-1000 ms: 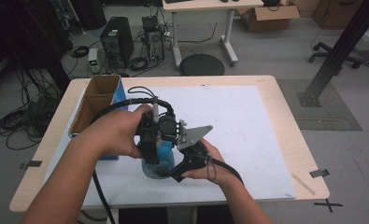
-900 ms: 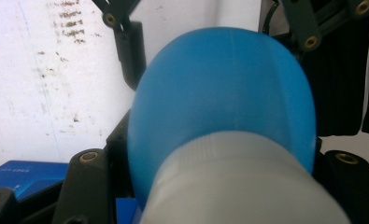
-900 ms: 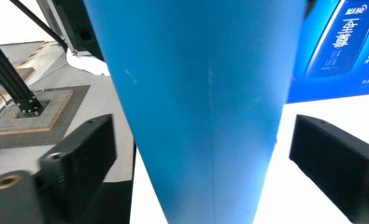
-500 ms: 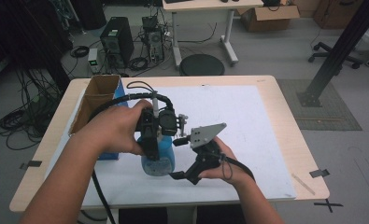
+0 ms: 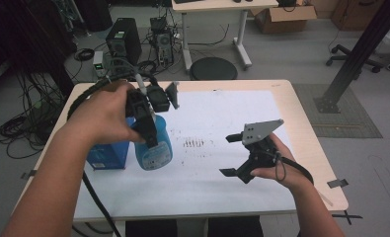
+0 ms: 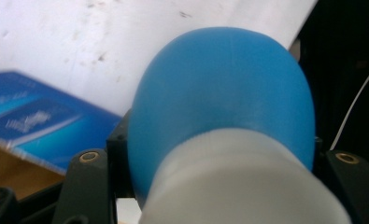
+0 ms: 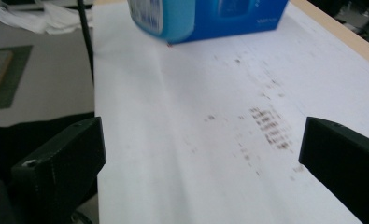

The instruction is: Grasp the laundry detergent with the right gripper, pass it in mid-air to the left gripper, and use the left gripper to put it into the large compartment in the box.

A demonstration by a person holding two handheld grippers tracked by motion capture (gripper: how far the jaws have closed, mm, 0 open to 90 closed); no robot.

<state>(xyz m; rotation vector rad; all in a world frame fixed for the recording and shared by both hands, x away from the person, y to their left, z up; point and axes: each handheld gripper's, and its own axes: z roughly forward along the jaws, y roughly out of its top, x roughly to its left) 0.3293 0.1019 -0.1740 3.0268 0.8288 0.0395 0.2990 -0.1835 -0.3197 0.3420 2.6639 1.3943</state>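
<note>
My left tongs (image 5: 150,129) pinch a blue bottle (image 5: 154,148) at its pale neck, holding it above the left part of the desk (image 5: 301,123). In the left gripper view the bottle (image 6: 224,88) bulges smooth and rounded between the jaws, hiding most of what lies beyond. Just behind it, on the white sheet (image 5: 217,108) that covers the desk, sits a blue box (image 5: 103,155) with printed sides; in that same view a strip of brown cardboard (image 6: 14,163) shows below the box (image 6: 37,121).

My right tongs (image 5: 234,155) hover spread wide over the right half of the sheet, pinching nothing, well apart from the bottle. Between the two lies a patch of small dark smudges (image 5: 195,143). The sheet is flat and matte; the desk edge is pale wood. On the floor behind stand computer towers (image 5: 121,39) amid tangled cables, and a round black stool (image 5: 213,68).
</note>
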